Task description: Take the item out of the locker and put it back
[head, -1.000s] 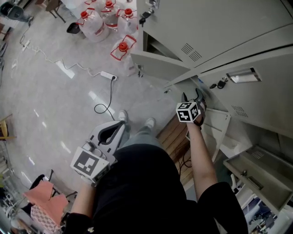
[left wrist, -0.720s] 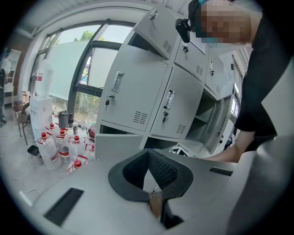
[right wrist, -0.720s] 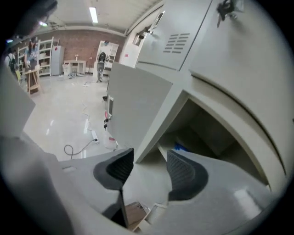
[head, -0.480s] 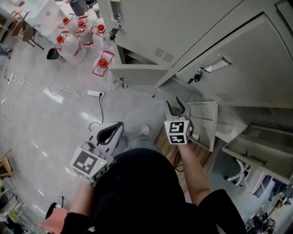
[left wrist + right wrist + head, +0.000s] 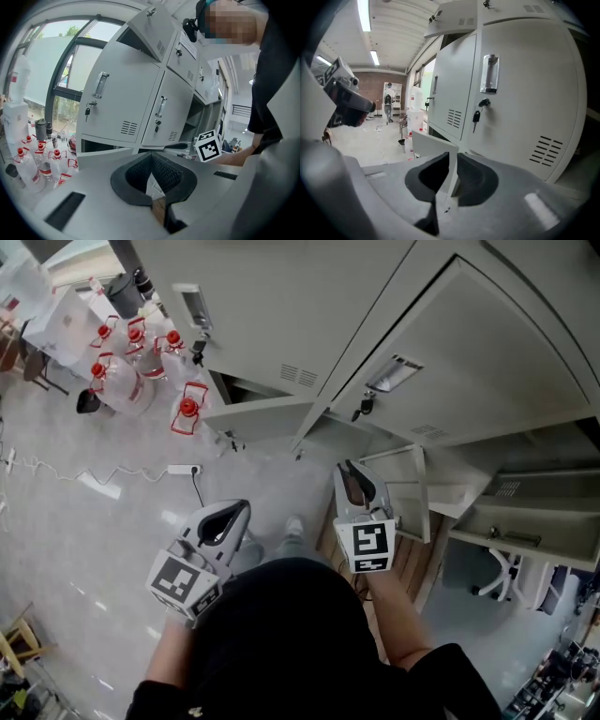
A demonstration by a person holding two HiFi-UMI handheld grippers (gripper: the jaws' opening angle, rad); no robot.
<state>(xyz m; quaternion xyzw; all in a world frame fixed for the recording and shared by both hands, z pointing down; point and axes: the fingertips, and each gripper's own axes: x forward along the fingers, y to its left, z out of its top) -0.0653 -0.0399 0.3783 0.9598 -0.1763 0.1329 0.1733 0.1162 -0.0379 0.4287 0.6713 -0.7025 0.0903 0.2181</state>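
No loose item shows in any view. The grey lockers [image 5: 487, 343] fill the top of the head view. My right gripper [image 5: 349, 468] hangs in front of them, clear of the doors. Its jaws are closing to a narrow slit with nothing between them [image 5: 453, 158]; only the edge of an open lower door [image 5: 433, 147] shows beyond. The closed door ahead has a handle [image 5: 490, 72] and a key [image 5: 477, 117]. My left gripper [image 5: 242, 508] is held low over the floor, shut and empty [image 5: 150, 157].
Water jugs with red caps [image 5: 122, 381] stand at the far left by a power strip [image 5: 183, 469] and its cable. A low locker door [image 5: 258, 413] hangs open. A wooden pallet [image 5: 412, 568] lies under my right arm. An office chair [image 5: 497, 573] stands at the right.
My right gripper has pulled back from the locker opening towards my body, and its wide jaws have narrowed to a slit. The left gripper has stayed low and shut.
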